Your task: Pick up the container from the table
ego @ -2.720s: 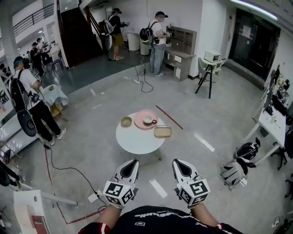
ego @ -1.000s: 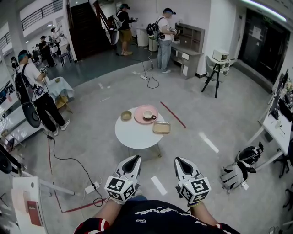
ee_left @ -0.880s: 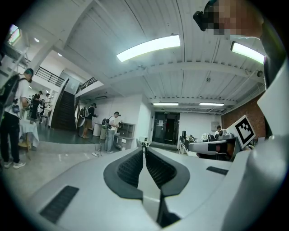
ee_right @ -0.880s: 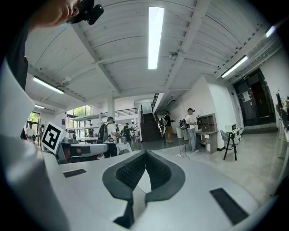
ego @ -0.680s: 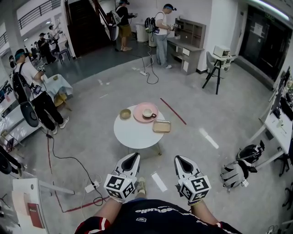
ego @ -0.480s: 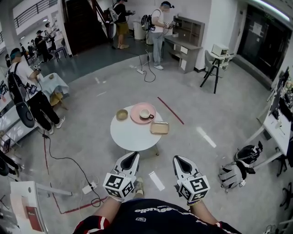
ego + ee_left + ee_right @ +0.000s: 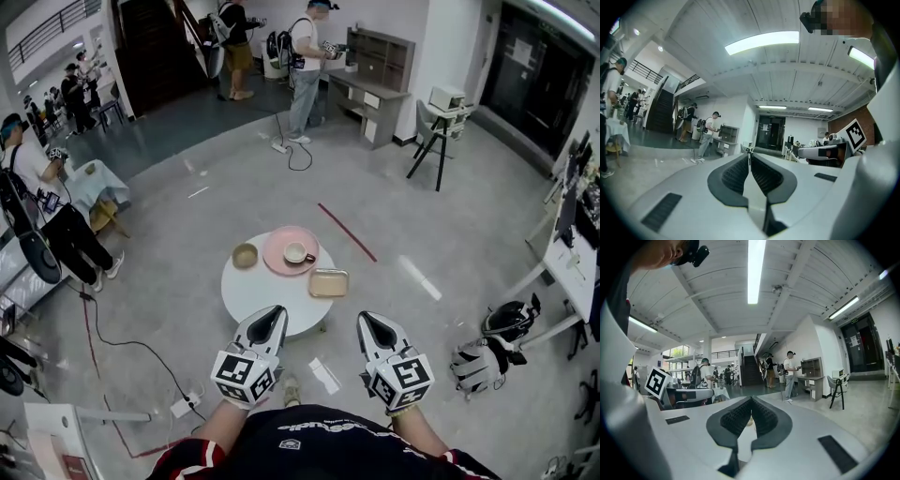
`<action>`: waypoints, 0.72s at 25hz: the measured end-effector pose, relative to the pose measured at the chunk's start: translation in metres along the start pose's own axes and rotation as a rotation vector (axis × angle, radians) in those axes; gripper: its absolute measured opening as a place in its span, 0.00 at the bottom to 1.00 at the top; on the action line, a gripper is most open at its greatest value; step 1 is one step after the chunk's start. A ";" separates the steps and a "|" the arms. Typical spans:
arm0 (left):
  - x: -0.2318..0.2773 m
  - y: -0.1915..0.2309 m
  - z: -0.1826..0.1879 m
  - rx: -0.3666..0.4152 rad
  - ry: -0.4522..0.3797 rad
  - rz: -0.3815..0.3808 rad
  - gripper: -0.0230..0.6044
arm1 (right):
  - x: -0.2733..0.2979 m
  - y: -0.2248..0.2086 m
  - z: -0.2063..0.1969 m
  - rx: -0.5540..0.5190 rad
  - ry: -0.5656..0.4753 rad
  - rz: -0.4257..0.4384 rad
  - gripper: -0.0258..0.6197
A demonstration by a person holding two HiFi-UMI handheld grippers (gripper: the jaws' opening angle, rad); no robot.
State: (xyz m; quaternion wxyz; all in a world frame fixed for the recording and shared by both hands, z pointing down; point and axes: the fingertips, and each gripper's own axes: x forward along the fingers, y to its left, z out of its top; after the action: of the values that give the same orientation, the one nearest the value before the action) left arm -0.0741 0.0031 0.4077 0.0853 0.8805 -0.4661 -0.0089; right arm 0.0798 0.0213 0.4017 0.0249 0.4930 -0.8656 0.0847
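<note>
Grey hall floor, round white desk [image 7: 253,287] ahead. Tan container [image 7: 329,282] on its right side, beside pink plate [image 7: 279,246]. Left gripper [image 7: 273,317] and right gripper [image 7: 367,323]: jaws closed together, empty, short of it. Approach step, likely; next calls for opening right jaws and reaching in.

A shallow tan rectangular container [image 7: 329,282] lies flat near a round white table's [image 7: 261,296] right edge. It looks empty.
</note>
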 end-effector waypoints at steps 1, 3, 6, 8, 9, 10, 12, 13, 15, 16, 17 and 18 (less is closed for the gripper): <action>0.009 0.008 0.003 0.001 0.001 -0.007 0.10 | 0.011 -0.003 0.004 -0.001 -0.002 -0.004 0.06; 0.026 0.023 0.009 -0.002 0.007 -0.020 0.10 | 0.032 -0.008 0.011 0.001 -0.002 -0.010 0.06; 0.044 0.045 0.014 -0.008 0.019 -0.035 0.10 | 0.059 -0.012 0.015 0.003 0.004 -0.021 0.06; 0.053 0.058 0.021 -0.005 0.016 -0.044 0.10 | 0.075 -0.013 0.020 0.002 0.003 -0.026 0.06; 0.057 0.065 0.024 -0.003 0.012 -0.047 0.10 | 0.083 -0.013 0.024 -0.001 0.000 -0.027 0.07; 0.061 0.072 0.028 -0.001 0.009 -0.049 0.10 | 0.091 -0.013 0.026 -0.003 -0.003 -0.028 0.06; 0.068 0.087 0.031 -0.002 0.005 -0.054 0.10 | 0.107 -0.011 0.030 -0.007 -0.006 -0.031 0.07; 0.070 0.094 0.032 -0.004 0.004 -0.056 0.10 | 0.115 -0.010 0.031 -0.010 -0.007 -0.034 0.07; 0.074 0.109 0.032 -0.008 0.003 -0.060 0.10 | 0.129 -0.007 0.031 -0.014 -0.002 -0.038 0.07; 0.075 0.115 0.033 -0.012 0.002 -0.063 0.10 | 0.136 -0.005 0.031 -0.016 0.001 -0.041 0.07; 0.077 0.121 0.033 -0.016 0.002 -0.067 0.10 | 0.142 -0.003 0.031 -0.017 0.005 -0.043 0.07; 0.079 0.126 0.033 -0.020 0.003 -0.072 0.10 | 0.146 -0.002 0.030 -0.019 0.008 -0.046 0.07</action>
State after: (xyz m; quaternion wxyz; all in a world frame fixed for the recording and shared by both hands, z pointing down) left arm -0.1358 -0.1360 0.4000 0.0942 0.8959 -0.4339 -0.0154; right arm 0.0075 -0.1090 0.3906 0.0348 0.5123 -0.8546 0.0780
